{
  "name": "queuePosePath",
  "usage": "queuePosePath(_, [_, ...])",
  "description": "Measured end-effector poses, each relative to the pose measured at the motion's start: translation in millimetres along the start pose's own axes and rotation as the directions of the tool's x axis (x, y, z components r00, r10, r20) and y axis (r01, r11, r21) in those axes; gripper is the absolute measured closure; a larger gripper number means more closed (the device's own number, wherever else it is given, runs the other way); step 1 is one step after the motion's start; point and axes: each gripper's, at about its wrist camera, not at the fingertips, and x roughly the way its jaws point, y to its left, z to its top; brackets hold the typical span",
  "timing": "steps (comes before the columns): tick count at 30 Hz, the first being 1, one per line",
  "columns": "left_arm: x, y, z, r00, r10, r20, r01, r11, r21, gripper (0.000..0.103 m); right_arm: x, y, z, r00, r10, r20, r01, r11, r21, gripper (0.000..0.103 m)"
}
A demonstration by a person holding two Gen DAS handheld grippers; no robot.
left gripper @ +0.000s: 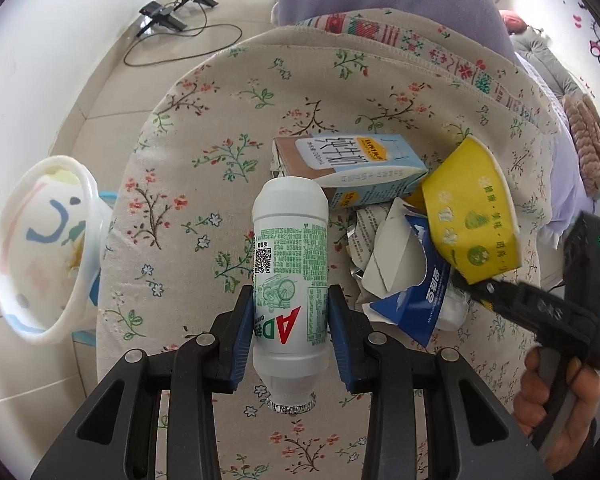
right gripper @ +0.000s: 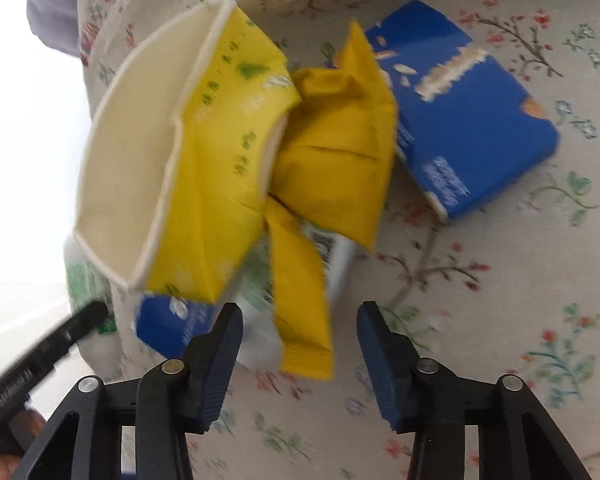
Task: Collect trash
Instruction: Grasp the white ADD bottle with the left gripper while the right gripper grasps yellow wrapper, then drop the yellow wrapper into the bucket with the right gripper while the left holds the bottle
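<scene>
Each claw (left gripper: 291,312) has black linkage arms, silver rivets and ribbed blue pads.

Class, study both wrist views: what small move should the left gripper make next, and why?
Probably lift the white bottle clear and carry it toward the bin at the left. The left gripper has its pads against the bottle's sides, the bin stands open beside the cushion, and the right gripper is busy at the yellow cup.

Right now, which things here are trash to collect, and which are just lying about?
Trash to collect:
- white bottle, clamped in the left tool
- milk carton
- yellow cup, crushed
- torn blue box
- yellow wrapper

Just lying about:
- floral cloth
- floor cables
- white bin, probably where the trash goes
</scene>
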Motion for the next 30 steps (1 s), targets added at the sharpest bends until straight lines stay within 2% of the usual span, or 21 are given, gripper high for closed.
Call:
queuePosePath(2, [-2, 0, -1, 1.000, 0.008, 0.006, -0.008, 1.000, 0.008, 0.065, 5, 1, 4, 0.999, -0.011, 0.032, 0.011, 1.000, 0.018, 0.050])
queuePosePath(4, [-3, 1, -1, 1.000, 0.003, 0.004, -0.003, 1.000, 0.005, 0.065, 8, 4, 9, 0.997, -0.021, 0.068, 0.019, 1.000, 0.020, 0.055])
queuePosePath(5, [-4, 3, 0, 1.000, -0.003, 0.005, 0.003, 1.000, 0.002, 0.065, 7, 3, 12, 0.997, -0.033, 0.073, 0.032, 0.999, 0.018, 0.068])
queuePosePath(6, [-9, 0, -4, 1.000, -0.008, 0.008, 0.008, 1.000, 0.000, 0.065, 9, 4, 14, 0.997, -0.021, 0.074, 0.020, 1.000, 0.023, 0.075])
queuePosePath(8, [-16, 2, -5, 1.000, -0.017, 0.016, 0.017, 1.000, -0.003, 0.065, 7, 6, 12, 0.998, -0.008, 0.058, 0.005, 0.999, 0.045, 0.082])
queuePosePath(11, [-24, 6, -6, 0.999, -0.028, 0.027, 0.028, 1.000, -0.008, 0.065, -19, 10, 3, 0.996, 0.003, 0.084, -0.004, 1.000, 0.016, 0.083])
queuePosePath(15, [-27, 8, -6, 0.999, -0.045, 0.026, 0.045, 0.999, -0.023, 0.065, -47, 11, -5, 0.992, -0.034, 0.123, 0.039, 0.999, -0.037, 0.083])
queuePosePath(22, [-35, 5, -8, 0.997, -0.072, 0.042, 0.073, 0.997, -0.026, 0.065, -49, -3, -14, 0.991, -0.077, 0.112, 0.085, 0.994, -0.070, 0.083])
queuePosePath(25, [-39, 6, -9, 0.995, -0.083, 0.050, 0.085, 0.996, -0.030, 0.065, -77, 2, -22, 0.971, -0.112, 0.212, 0.144, 0.980, -0.141, 0.083])
queuePosePath(30, [-48, 14, -9, 0.991, -0.109, 0.074, 0.113, 0.992, -0.054, 0.065, -129, 25, -32, 0.907, -0.110, 0.406, 0.228, 0.940, -0.254, 0.084])
